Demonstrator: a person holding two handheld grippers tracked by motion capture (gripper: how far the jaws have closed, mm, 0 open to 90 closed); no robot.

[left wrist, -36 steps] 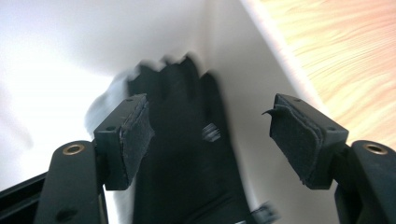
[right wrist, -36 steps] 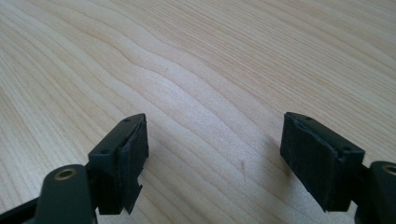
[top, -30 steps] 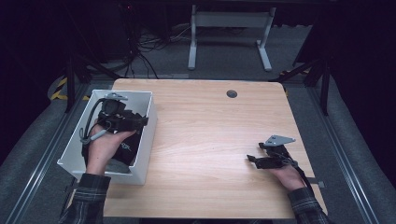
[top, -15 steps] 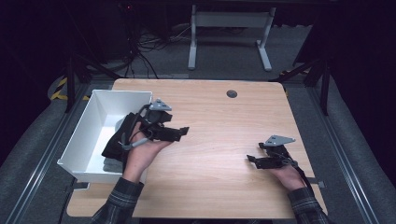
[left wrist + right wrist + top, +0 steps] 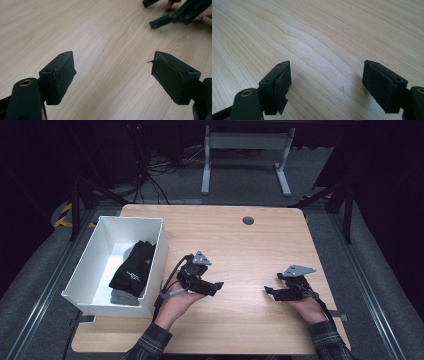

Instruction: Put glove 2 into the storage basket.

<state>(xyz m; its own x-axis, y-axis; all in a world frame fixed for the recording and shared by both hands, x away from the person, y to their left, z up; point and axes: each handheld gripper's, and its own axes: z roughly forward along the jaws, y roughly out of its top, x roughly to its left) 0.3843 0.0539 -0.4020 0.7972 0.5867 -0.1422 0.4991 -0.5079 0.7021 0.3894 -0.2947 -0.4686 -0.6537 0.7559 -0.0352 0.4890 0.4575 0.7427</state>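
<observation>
A white bin (image 5: 90,265) stands at the table's left edge. Inside it lies a black glove-like cloth (image 5: 134,267) with a grey piece (image 5: 122,296) beneath its near end. My left gripper (image 5: 216,286) (image 5: 112,65) hovers low over the bare wood just right of the bin, pointing right. Its jaws have just been opening and stand wide with nothing between them. My right gripper (image 5: 270,292) (image 5: 327,72) rests near the front right of the table, pointing left, open and empty. The two grippers face each other across a gap of wood.
The wooden table (image 5: 240,245) has a round dark grommet (image 5: 248,220) near its far edge. Beyond the table are a dark floor, cables and a white desk frame (image 5: 245,145). The bin's right wall is close to my left hand.
My left gripper has come out of the bin, moved right and down, and now sits over the table. The black cloth stays in the bin. The right gripper has not moved.
</observation>
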